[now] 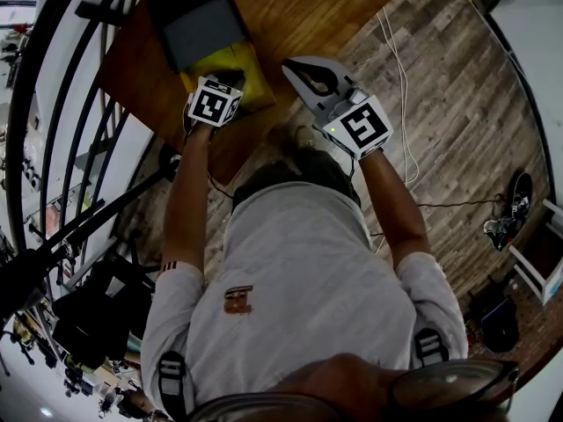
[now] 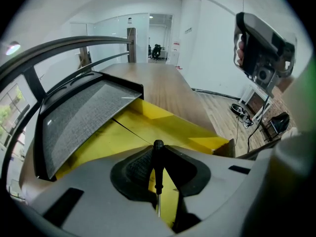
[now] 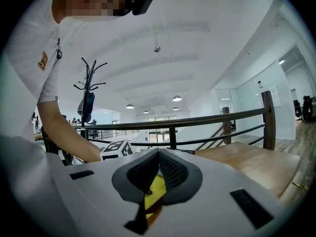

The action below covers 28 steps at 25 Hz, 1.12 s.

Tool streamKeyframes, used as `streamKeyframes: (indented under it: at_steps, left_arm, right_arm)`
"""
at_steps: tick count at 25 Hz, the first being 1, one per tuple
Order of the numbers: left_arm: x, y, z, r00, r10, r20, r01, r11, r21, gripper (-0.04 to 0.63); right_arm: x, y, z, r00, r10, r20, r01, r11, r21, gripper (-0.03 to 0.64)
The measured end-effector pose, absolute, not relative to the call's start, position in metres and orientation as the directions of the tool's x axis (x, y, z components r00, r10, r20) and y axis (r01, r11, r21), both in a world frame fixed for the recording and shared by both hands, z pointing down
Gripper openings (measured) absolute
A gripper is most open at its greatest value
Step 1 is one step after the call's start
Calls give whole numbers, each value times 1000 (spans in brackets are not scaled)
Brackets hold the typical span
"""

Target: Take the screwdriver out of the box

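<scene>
A screwdriver (image 2: 158, 168) with a slim black handle and thin metal shaft stands upright between the pads of my left gripper (image 2: 159, 154), which is shut on it. Below lies the open yellow box (image 2: 165, 127), its grey-lined lid (image 2: 84, 115) raised at the left. In the head view my left gripper (image 1: 230, 83) hovers over the yellow box (image 1: 233, 64) on the wooden table (image 1: 299, 7); the screwdriver is hidden there. My right gripper (image 1: 290, 64) is held level beside the box, shut with nothing between its pads (image 3: 159, 151).
The box's dark lid (image 1: 198, 25) stands open towards the table's far side. A curved black railing (image 1: 53, 104) runs at the left. Cables (image 1: 400, 86) trail over the wooden floor at the right, and bags and gear (image 1: 88, 315) lie on the lower left.
</scene>
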<state>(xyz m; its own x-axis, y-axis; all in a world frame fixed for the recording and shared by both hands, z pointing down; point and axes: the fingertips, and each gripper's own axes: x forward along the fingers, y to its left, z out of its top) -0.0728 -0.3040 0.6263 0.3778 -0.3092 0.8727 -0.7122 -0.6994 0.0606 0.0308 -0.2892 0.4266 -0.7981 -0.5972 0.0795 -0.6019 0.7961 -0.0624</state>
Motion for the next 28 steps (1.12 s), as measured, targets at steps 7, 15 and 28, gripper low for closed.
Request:
streamKeyframes:
  at_steps: [7,15,28]
  left_arm:
    - [-77,-306,579,462,-426,778,-748,-658,84,80]
    - [-79,-304,509,536,-582,612,-789,-604,116,80]
    - [-85,-278,396,590,-775,227,-806,-583,106,80]
  right_arm:
    - [23,-282,420,-808,-585,75,-590,804,-73,32]
    - [9,-269,402,-826,-560,60,-563,821,-89,32]
    - [-13,-242,355,-860,-509,-28,-506,859,-76,32]
